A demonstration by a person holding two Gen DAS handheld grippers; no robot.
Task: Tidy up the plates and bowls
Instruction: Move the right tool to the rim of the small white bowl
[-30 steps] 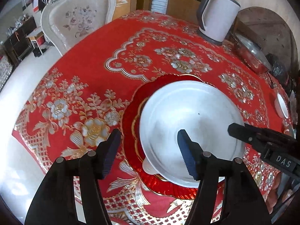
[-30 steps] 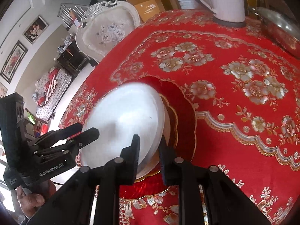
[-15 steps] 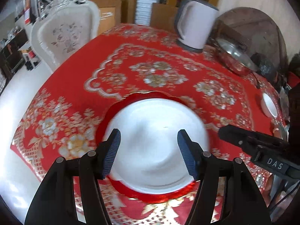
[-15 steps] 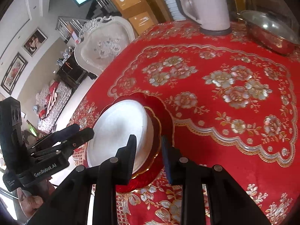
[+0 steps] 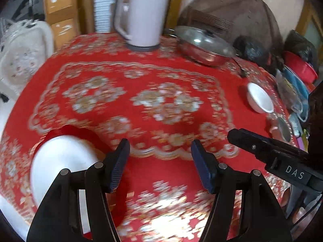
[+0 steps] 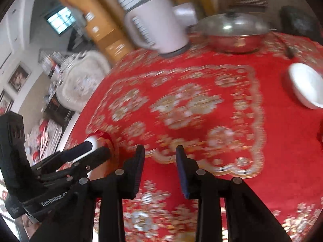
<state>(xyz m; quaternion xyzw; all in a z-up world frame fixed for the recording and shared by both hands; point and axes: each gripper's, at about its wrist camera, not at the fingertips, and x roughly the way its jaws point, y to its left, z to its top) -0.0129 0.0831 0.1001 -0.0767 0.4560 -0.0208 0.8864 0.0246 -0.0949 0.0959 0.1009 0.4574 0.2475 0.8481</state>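
A white plate lies on a red plate at the table's near left; its edge also shows in the right wrist view. A small white bowl sits at the far right of the table, also in the right wrist view. My left gripper is open and empty above the cloth, to the right of the stacked plates. My right gripper is open and empty, apart from the plates.
A red flowered tablecloth covers the round table. A white kettle and a lidded steel pan stand at the back. Clutter lies along the right edge. A white chair stands at the left.
My right gripper let go of the white plate and opened. Both grippers pulled back and swung right, so the stacked plates now sit to the left and the small bowl has come into view.
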